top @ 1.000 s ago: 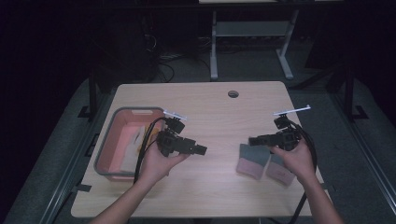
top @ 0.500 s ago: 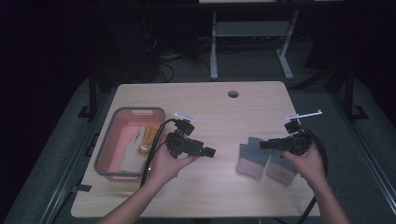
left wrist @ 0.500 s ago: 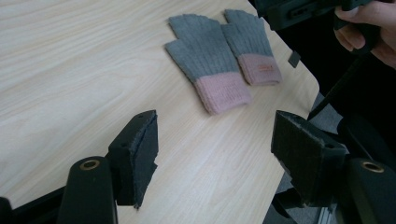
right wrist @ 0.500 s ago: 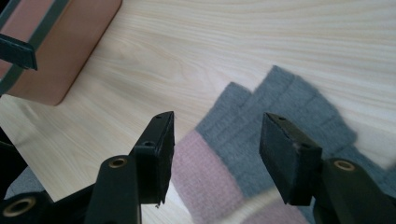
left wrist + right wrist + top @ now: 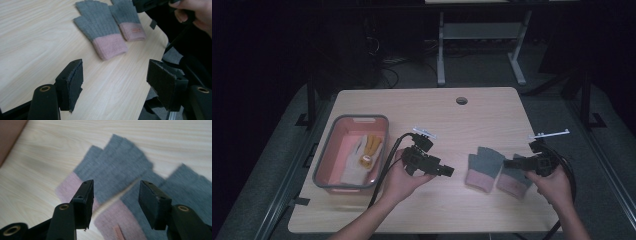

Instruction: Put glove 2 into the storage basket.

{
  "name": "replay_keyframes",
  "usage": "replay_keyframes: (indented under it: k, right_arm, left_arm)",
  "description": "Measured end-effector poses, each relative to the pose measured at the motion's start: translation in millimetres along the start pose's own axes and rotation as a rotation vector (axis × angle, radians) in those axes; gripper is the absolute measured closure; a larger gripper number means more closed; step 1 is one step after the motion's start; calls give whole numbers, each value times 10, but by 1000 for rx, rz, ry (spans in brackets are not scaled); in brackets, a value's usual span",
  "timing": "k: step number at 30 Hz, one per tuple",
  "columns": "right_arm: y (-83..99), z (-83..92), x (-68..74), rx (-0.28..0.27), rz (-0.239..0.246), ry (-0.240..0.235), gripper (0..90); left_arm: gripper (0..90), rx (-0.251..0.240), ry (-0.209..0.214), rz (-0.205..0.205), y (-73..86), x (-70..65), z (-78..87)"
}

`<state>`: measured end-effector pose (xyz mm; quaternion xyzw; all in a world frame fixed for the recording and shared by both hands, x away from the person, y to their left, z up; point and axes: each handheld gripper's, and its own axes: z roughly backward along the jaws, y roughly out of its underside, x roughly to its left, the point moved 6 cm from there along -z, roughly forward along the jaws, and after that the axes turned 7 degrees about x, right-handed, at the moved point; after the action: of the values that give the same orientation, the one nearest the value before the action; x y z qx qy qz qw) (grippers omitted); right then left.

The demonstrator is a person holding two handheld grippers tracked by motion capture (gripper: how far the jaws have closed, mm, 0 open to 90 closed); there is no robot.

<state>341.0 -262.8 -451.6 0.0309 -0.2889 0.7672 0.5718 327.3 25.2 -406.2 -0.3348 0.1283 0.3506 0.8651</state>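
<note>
Table (image 5: 427,107) held all. Bin (image 5: 328,145) at left already took white/yellow glove pair (image 5: 360,159). Grey-pink gloves (image 5: 498,170) lay flat, right near. Right gripper (image 5: 509,163) hovered over them, jaws apart, empty, poised for pickup. Left gripper (image 5: 449,171), jaws just opening, empty, aimed at same gloves.

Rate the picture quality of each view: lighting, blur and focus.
High view: dim, the room behind black, the table lit evenly, the basin and its contents soft but readable. Left gripper view: bright and sharp, knit ribs on the gloves clear. Right gripper view: the gloves and wood grain smeared by motion blur, the black jaws crisp.
</note>
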Motion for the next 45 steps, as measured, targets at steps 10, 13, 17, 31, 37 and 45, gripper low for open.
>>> replay_keyframes:
  k: [10,13,17,31,37,45]
  right_arm:
    - [166,-59,-131,51,-12,77,474]
    - [201,-84,-167,63,-15,101,479]
    - [256,-149,-217,94,-7,140,488]
    - [326,-311,-196,160,23,231,580]
    - [342,-296,-214,158,11,200,692]
    - [326,-296,-241,158,-18,169,777]
  left_arm:
    - [296,-1,26,-4,-34,-55,-135]
    - [296,2,29,-6,-41,-58,-167]
    - [296,9,37,-3,-44,-71,-226]
    - [299,27,28,-4,-13,-85,-302]
    - [300,26,26,-12,12,-111,-286]
    - [299,31,28,3,44,-64,-298]
